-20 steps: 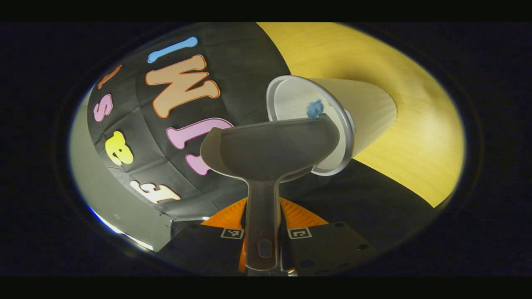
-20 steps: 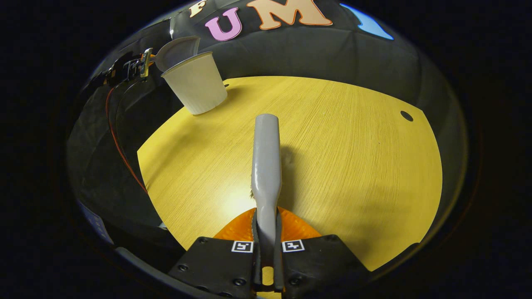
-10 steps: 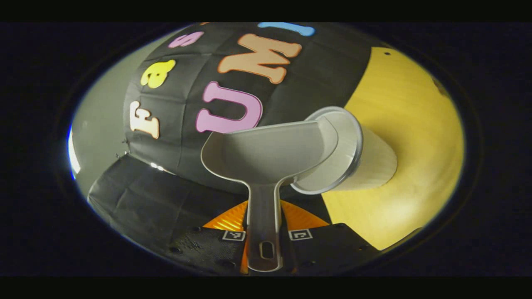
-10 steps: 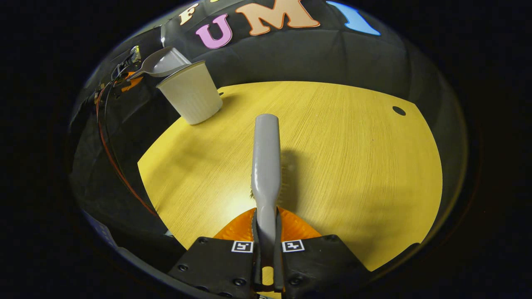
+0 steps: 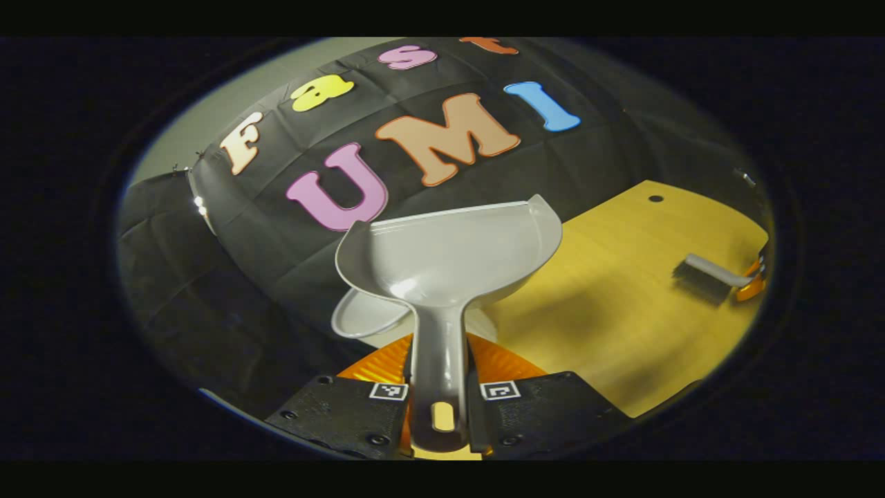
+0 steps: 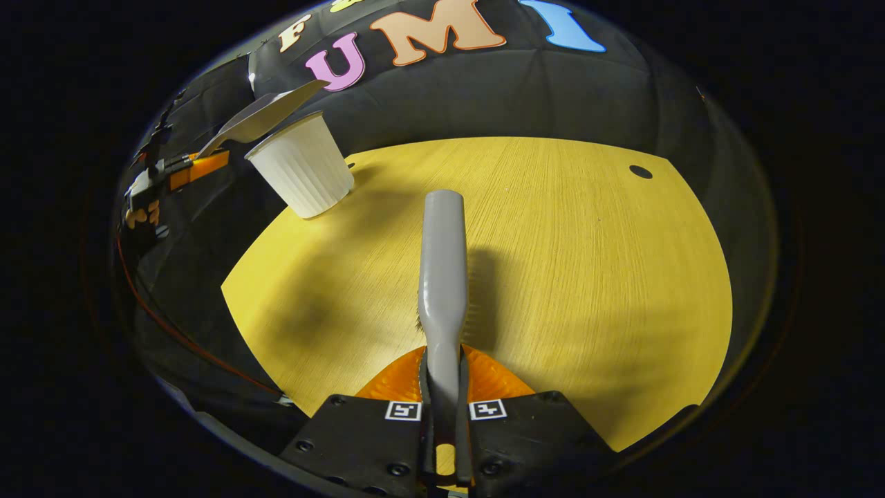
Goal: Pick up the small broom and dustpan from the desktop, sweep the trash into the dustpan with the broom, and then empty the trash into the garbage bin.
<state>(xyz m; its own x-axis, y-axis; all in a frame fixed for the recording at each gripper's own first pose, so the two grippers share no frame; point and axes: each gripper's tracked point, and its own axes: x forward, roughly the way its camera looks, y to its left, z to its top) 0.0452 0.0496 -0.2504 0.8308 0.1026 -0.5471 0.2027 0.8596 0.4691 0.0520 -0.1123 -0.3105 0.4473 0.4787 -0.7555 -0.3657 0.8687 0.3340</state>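
In the left gripper view, the left gripper (image 5: 440, 409) has both fingers clamped on the handle of the grey dustpan (image 5: 453, 256), which is held level in the air with its open scoop facing up and its pan bare of trash. Just below the dustpan, partly hidden by its bowl and handle, sits the pale rim of the garbage bin (image 5: 365, 318), a small ribbed cup standing at the near corner of the yellow wooden desktop (image 5: 622, 304). Far across the desktop from the bin, the small broom (image 5: 711, 274) lies low over the wood, its handle running into the right gripper (image 5: 752, 282) at the desktop's far edge. In the right gripper view, the right gripper (image 6: 442, 422) has its jaws closed together on the broom's handle, and the broom (image 6: 442, 266) points straight ahead across the desktop (image 6: 588, 277), casting a shadow just beside it. The garbage bin (image 6: 304, 169) stands upright on the desktop's far left corner, and the dustpan (image 6: 259, 117) hangs above the bin's rim, tilted slightly up, apart from the cup. Behind the dustpan, off the desktop's edge, the left gripper (image 6: 181, 171) and part of a hand (image 6: 138, 216) holding it show against the dark booth wall (image 6: 518, 90).
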